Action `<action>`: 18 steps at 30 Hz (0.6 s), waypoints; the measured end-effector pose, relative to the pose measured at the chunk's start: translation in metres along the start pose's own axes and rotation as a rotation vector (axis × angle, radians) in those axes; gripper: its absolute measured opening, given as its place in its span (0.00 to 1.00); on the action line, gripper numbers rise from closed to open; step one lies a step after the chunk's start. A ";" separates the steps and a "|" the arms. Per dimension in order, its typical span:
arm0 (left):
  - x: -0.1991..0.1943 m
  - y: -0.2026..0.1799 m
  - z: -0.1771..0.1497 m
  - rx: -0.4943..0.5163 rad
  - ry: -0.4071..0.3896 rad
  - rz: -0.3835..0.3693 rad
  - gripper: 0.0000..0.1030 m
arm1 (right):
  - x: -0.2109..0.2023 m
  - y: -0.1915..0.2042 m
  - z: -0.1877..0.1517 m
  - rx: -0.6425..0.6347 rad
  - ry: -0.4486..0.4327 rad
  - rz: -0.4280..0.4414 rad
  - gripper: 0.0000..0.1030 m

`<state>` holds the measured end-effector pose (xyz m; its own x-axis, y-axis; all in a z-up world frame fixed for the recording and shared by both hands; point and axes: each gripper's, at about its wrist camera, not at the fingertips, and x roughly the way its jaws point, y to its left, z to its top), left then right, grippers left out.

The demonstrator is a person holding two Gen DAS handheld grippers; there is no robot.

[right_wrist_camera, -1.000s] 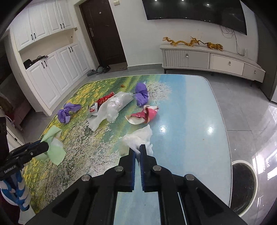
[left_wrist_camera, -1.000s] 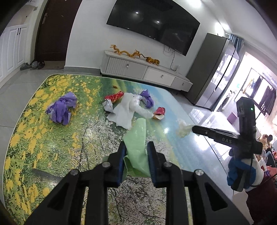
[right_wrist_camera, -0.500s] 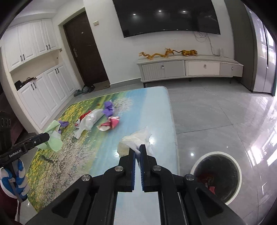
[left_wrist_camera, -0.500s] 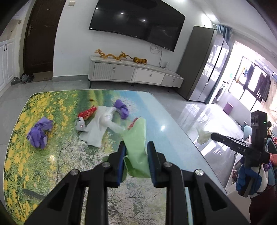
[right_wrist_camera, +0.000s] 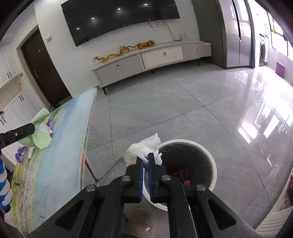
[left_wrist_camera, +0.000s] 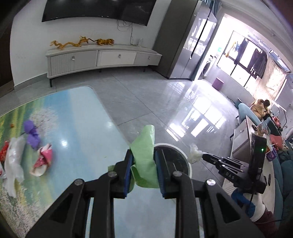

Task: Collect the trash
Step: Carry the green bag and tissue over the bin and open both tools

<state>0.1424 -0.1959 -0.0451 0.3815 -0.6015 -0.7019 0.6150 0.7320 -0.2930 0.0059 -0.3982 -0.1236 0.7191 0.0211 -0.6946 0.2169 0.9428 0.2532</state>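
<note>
**Green and white trash held over the bin**

Green plastic bag [left_wrist_camera: 145, 161] sits pinched between the blue pads of my left gripper [left_wrist_camera: 143, 171], its crumpled top standing up past the fingertips. From my left wrist view that gripper points steeply down over the near edge of the printed table [left_wrist_camera: 77, 117], with the rim of the white trash bin [left_wrist_camera: 185, 159] showing just behind the bag.

White plastic wrapper [right_wrist_camera: 144, 149] is clamped in my right gripper [right_wrist_camera: 145, 174], whose jaws are pressed nearly together on it. My right wrist view has that gripper tilted down too, with the wrapper hanging at the near rim of the bin [right_wrist_camera: 210, 157]; dark and red rubbish lies at the bottom.

Writing I can read is scarce: "DAS" on the side of the right gripper seen from the left, beside a small green light on its camera block [left_wrist_camera: 259, 161]. The lettering on the left gripper's arm in the right view is too small to make out.

Still on the table are a purple bag [left_wrist_camera: 32, 134], a pink-and-white wrapper [left_wrist_camera: 43, 160], a clear plastic bag [left_wrist_camera: 13, 161] and a red scrap [left_wrist_camera: 3, 151]. Past the table stand a grey TV cabinet [left_wrist_camera: 98, 58] with gold dragon figures [left_wrist_camera: 73, 43] and a dark television [left_wrist_camera: 98, 9] above. A blue-and-white sleeve [right_wrist_camera: 3, 184] holds the left gripper.
</note>
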 end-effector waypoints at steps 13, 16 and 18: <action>0.143 -0.069 0.034 -0.018 0.151 -0.082 0.49 | 0.060 -0.073 -0.006 0.101 0.114 -0.052 0.05; 0.157 -0.072 0.035 -0.038 0.170 -0.082 0.51 | 0.068 -0.081 -0.013 0.108 0.143 -0.070 0.14; 0.160 -0.072 0.035 -0.046 0.176 -0.082 0.51 | 0.069 -0.086 -0.016 0.123 0.148 -0.075 0.19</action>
<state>0.1829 -0.3555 -0.1135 0.2031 -0.5974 -0.7758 0.6052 0.6994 -0.3802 0.0261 -0.4724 -0.2043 0.5952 0.0100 -0.8035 0.3517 0.8958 0.2716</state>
